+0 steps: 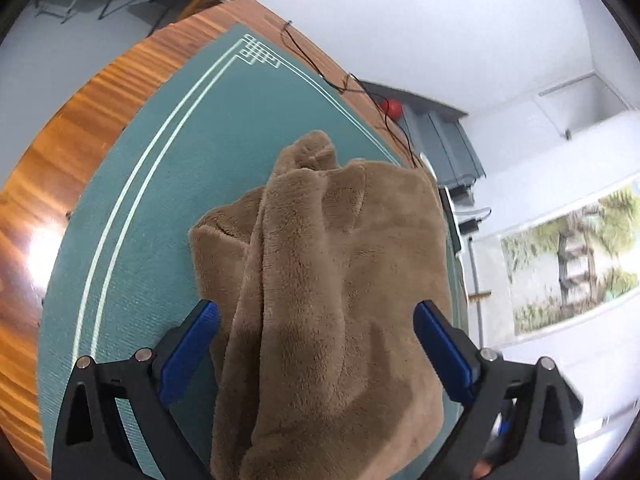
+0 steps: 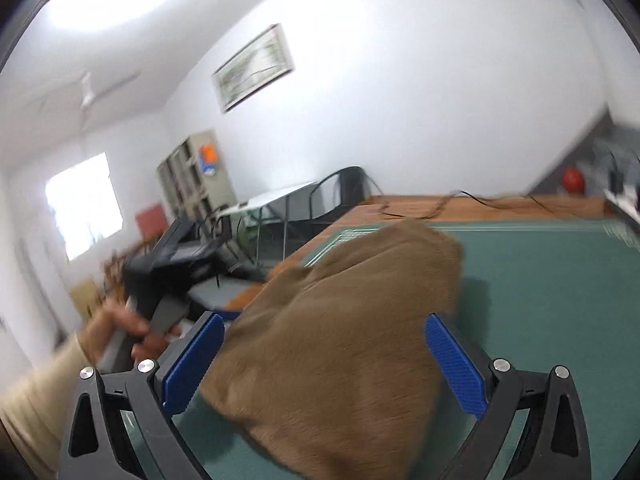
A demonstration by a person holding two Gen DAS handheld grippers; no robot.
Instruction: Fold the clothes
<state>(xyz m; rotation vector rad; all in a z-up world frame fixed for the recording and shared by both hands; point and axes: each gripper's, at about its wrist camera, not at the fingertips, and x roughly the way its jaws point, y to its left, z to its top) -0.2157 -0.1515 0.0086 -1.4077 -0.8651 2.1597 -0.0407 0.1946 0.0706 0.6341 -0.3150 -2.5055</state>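
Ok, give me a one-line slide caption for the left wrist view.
Left gripper, jaws wide apart, over a rumpled brown fleece garment lying on a green mat.

Brown fleece garment (image 1: 320, 280) heaped mid-mat, bulking between both grippers' spread fingers. Green mat (image 1: 160, 200) bare to its left and beyond. Black cable (image 1: 316, 64) trails along far table (image 1: 80, 128) edge.

text: none legible | framed wall picture (image 2: 253, 67): too blurred to read any writing | cabinet (image 2: 197, 172) orange-and-blue sticker: no letters resolvable | green mat (image 1: 168, 184): pale line border only, no characters
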